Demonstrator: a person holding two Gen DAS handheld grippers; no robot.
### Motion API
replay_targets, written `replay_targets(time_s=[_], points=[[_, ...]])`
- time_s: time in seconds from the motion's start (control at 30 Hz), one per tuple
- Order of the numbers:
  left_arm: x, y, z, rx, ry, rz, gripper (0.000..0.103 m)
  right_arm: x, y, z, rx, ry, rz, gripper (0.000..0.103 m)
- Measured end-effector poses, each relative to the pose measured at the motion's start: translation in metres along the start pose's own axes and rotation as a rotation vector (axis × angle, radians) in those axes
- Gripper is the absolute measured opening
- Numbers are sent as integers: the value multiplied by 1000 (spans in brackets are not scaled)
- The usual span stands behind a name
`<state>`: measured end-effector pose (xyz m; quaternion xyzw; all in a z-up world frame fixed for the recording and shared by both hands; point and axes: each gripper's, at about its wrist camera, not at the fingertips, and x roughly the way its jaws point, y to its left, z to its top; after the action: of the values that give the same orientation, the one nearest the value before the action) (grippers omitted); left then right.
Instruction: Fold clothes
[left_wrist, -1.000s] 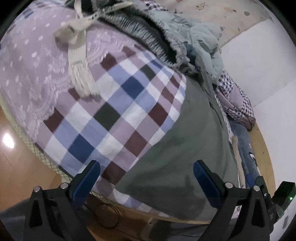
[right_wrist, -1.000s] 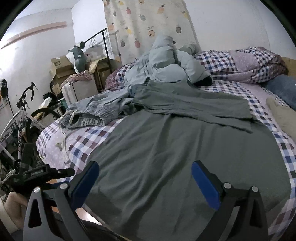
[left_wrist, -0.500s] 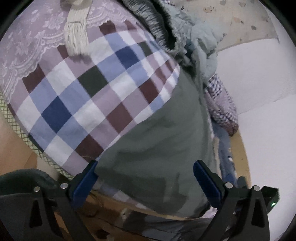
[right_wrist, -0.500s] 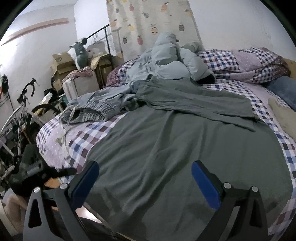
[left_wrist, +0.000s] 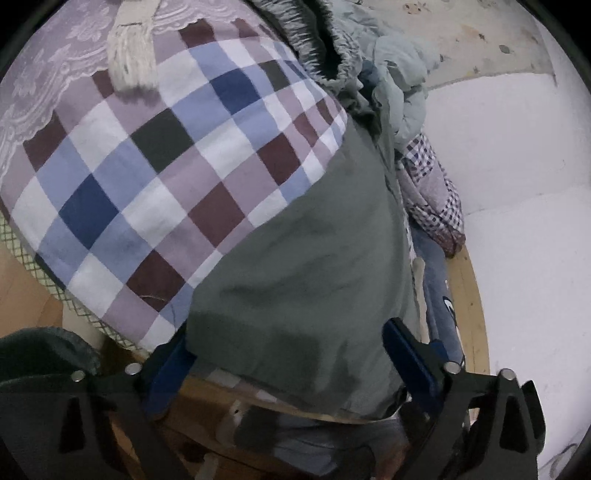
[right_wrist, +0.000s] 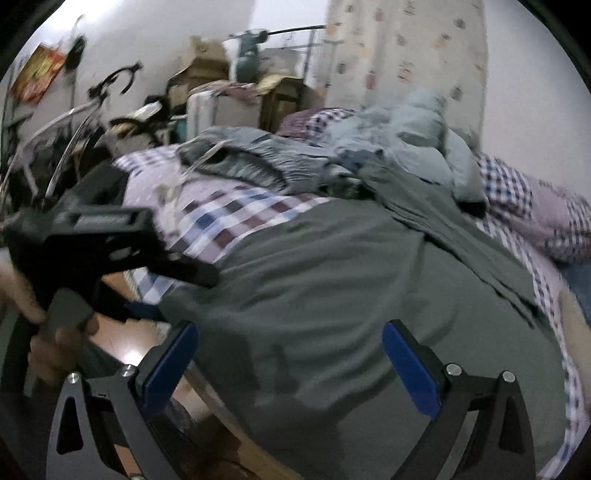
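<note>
A grey-green garment (left_wrist: 314, 258) lies spread flat on the checked bedsheet (left_wrist: 166, 166), its hem hanging over the near bed edge. My left gripper (left_wrist: 288, 354) is open and straddles the hem's near-left corner, with the cloth covering part of the left pad (left_wrist: 166, 369). In the blurred right wrist view the same garment (right_wrist: 351, 277) fills the middle. My right gripper (right_wrist: 290, 365) is open over the hem, with nothing between its fingers. The left gripper (right_wrist: 110, 240), held by a hand (right_wrist: 55, 332), shows at the garment's left corner.
Grey sweatpants (right_wrist: 240, 162) and a pale blue jacket (right_wrist: 424, 129) are piled at the far side of the bed. Jeans (left_wrist: 436, 288) lie along the wooden bed frame (left_wrist: 469, 295). A bicycle (right_wrist: 74, 129), a suitcase (right_wrist: 207, 107) and boxes crowd the floor to the left.
My left gripper has come down to the garment's near-left corner, and the hem now lies between its fingers. My right gripper has swung left and lower toward the hem.
</note>
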<state>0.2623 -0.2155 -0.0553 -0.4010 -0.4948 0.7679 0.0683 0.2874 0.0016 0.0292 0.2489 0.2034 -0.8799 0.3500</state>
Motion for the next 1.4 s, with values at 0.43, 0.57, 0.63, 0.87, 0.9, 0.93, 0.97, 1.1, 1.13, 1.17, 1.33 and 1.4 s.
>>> replay_targets(time_s=[0.43, 0.57, 0.63, 0.87, 0.9, 0.93, 0.97, 1.1, 1.13, 1.17, 1.33, 1.4], points=[[-16, 15, 3, -19, -21, 19, 21, 20, 74, -21, -359, 21, 26, 70], [-20, 12, 1, -5, -22, 5, 9, 29, 89, -27, -434, 17, -2, 62], [-23, 8, 1, 7, -27, -11, 7, 35, 91, -26, -443, 10, -35, 62], [-34, 3, 2, -12, -43, -76, 6, 48, 93, -19, -440, -14, -79, 62], [-36, 3, 2, -19, -44, -85, 6, 48, 96, -19, -452, -21, -84, 62], [-38, 4, 3, -24, -46, -92, 6, 48, 99, -19, -470, -31, -96, 62], [-39, 4, 3, -27, -47, -96, 6, 49, 102, -19, -490, -40, -110, 61], [-41, 7, 3, -40, -45, -100, 6, 55, 108, -18, -546, -51, -158, 40], [-41, 8, 3, -44, -43, -101, 6, 58, 109, -18, -558, -52, -167, 26], [-41, 9, 3, -50, -43, -101, 6, 60, 110, -18, -569, -51, -177, 7], [-41, 17, 3, -105, -47, -114, 10, 58, 106, -12, -531, -49, -161, 4], [-43, 20, 4, -130, -58, -132, 28, 55, 104, -8, -507, -52, -146, 4]])
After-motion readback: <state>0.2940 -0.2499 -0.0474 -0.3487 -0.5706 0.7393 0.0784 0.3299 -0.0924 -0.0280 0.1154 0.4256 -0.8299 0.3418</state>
